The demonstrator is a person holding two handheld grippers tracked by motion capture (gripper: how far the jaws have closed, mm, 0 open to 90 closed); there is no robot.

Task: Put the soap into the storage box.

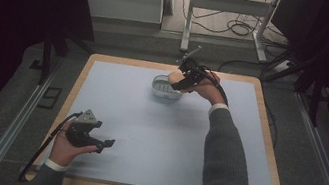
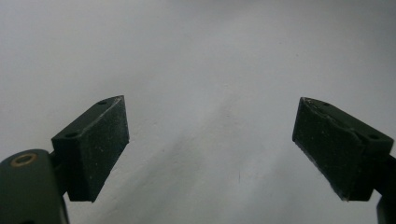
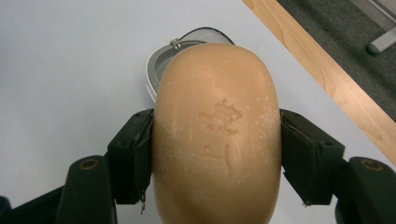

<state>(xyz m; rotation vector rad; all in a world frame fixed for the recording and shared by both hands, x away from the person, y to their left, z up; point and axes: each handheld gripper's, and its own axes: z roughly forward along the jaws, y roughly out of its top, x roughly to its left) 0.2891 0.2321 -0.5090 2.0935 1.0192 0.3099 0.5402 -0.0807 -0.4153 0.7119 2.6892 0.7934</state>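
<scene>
A pale blue mat (image 1: 145,135) is laid over a wooden-edged table (image 1: 266,140), which stands on grey carpet with cables and a metal frame seen beyond its far edge.

The right gripper (image 1: 179,86) is held by the person's right hand (image 1: 208,91) over the far middle of the mat. Its jaws are clamped on a tan oval bar of soap (image 3: 217,135), one pad pressed against each long side. A stamped emblem is seen on the upper face of the soap. Directly beyond and below the jaws, a small white dish (image 3: 161,70) with a grey rim is partly covered by the soap; in the high view the soap (image 1: 174,77) is seen at the dish (image 1: 162,90), just above its rim. The wooden table edge runs close beside this gripper on its right.

The left gripper (image 1: 108,145) is held by the left hand (image 1: 66,149) near the person's edge of the mat, well apart from the dish. Its jaws are spread wide, with nothing between them but bare mat (image 2: 205,70).
</scene>
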